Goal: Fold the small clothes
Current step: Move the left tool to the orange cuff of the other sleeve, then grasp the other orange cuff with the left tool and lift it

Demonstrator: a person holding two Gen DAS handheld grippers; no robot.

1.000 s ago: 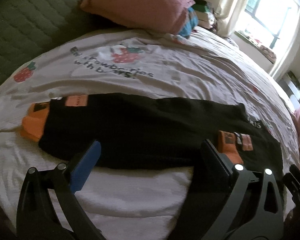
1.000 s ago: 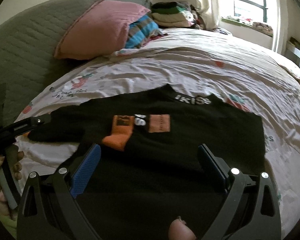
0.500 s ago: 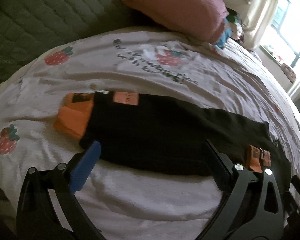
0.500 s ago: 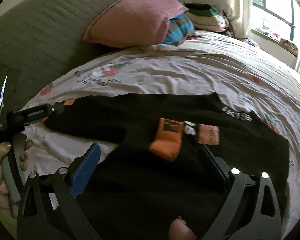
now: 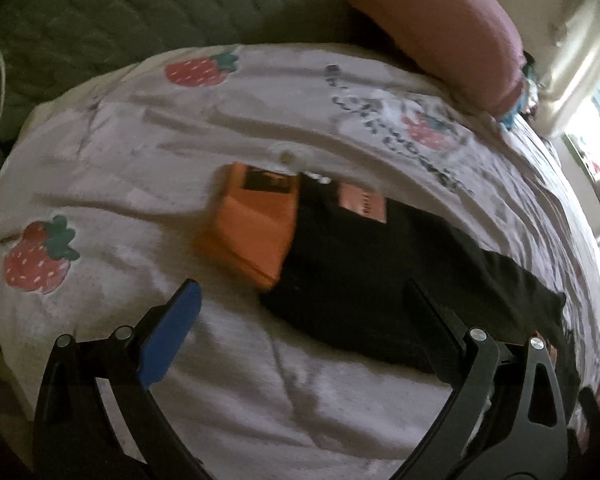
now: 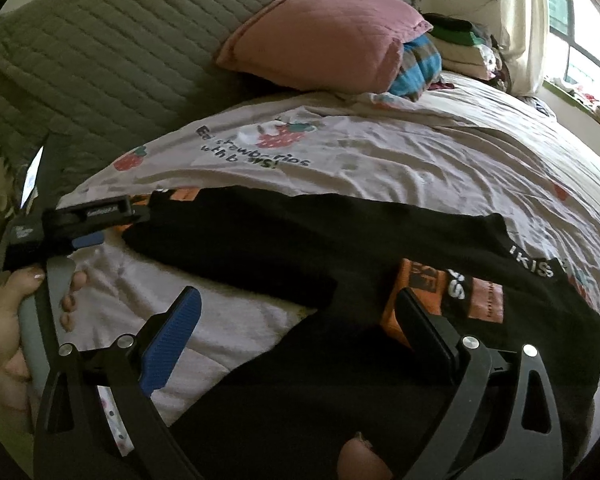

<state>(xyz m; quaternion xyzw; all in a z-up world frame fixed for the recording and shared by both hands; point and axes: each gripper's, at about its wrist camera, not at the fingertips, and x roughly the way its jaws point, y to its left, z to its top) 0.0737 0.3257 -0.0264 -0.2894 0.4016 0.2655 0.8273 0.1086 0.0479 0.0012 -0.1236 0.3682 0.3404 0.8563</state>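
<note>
Black top [image 6: 300, 248] with orange cuffs lies spread on the strawberry-print bedsheet [image 5: 140, 168], one sleeve stretched sideways. Over the last second the left tongs [image 5: 300, 312] have swung out along that sleeve to its orange cuff [image 5: 252, 232], spread wide and holding nothing. Right tongs [image 6: 300, 312] hover over the body, also released. A sleeve fold likely comes next.

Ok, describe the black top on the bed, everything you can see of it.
The black long-sleeved top looks like soft knit fabric, with orange cuffs, orange patches and white lettering at the neckline. It lies flat on the strawberry-print bedsheet, its one sleeve stretched straight out to the side and the other folded across the chest. The left gripper is at that outstretched cuff, the right gripper over the body, both with jaws apart.
</note>
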